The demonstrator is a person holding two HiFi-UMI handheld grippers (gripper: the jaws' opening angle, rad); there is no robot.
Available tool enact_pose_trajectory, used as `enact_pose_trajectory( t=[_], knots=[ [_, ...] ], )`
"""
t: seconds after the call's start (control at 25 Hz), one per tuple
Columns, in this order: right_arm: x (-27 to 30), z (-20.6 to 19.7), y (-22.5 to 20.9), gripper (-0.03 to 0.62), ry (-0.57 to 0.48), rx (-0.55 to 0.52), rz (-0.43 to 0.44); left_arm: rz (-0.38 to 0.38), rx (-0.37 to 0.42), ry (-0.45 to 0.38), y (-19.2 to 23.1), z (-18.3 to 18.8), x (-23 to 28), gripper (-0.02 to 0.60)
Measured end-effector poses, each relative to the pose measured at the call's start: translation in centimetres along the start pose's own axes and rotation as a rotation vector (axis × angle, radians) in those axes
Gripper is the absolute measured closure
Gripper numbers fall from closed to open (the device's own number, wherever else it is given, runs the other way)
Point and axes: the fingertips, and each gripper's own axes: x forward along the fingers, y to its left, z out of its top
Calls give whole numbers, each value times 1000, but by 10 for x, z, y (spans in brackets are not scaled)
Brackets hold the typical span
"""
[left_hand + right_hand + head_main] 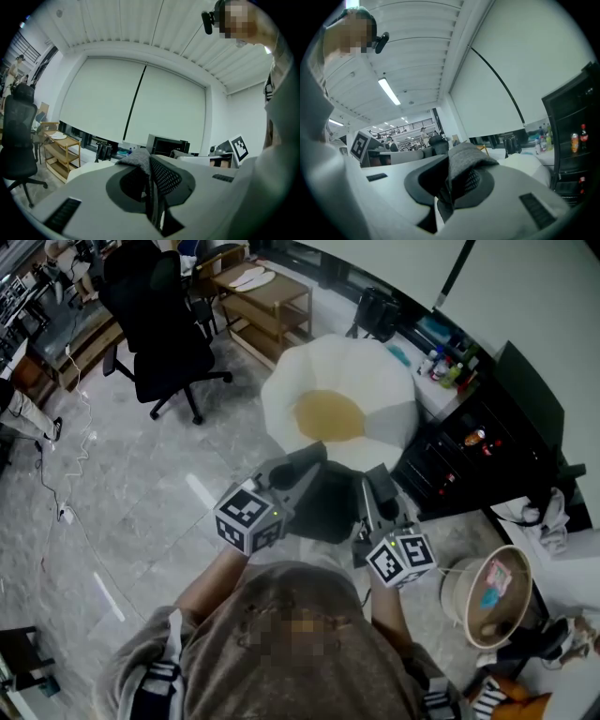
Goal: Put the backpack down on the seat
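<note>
— Shoulders in a brown shirt are seen closest under the head camera, and just beyond them the two marker cubes. What is held?

— Something is held by both. The jaws of the left gripper are drawn almost fully together on a fold of grey strap backed with black mesh. The jaws of the right gripper are closed just as far on a matching fold. No gap is left beside the fabric in either gripper view.

— Where is the backpack placed relative to the jaws?

— The backpack is hung between the two grippers, below their tips and slightly behind them. It is seen only as a dark mass. Its outline is mostly covered, so its long axis cannot be told for certain, but it is judged to hang downward from the straps.

— And the seat?

— The seat, a white round cushion with a yellow centre, is found straight ahead of both pairs of tips and lower than them. Its near edge lies just past the tips, and the bag is not yet rested on it. Neither hand is clearly nearer, though the left tip is judged slightly closer to the rim.

— What is called for, then?

— A forward carry and a level lowering are judged to be needed.
</note>
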Motion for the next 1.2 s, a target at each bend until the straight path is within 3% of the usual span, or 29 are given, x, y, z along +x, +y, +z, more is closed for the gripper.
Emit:
enact_pose_trajectory(
  t=[0.52, 1.2],
  knots=[
    [64, 33, -64, 563, 19, 29, 32, -1, -18, 23, 47, 27, 82, 555],
    [152, 98, -158, 563, 52, 4, 161, 95, -59, -34, 108, 76, 196, 555]
  ],
)
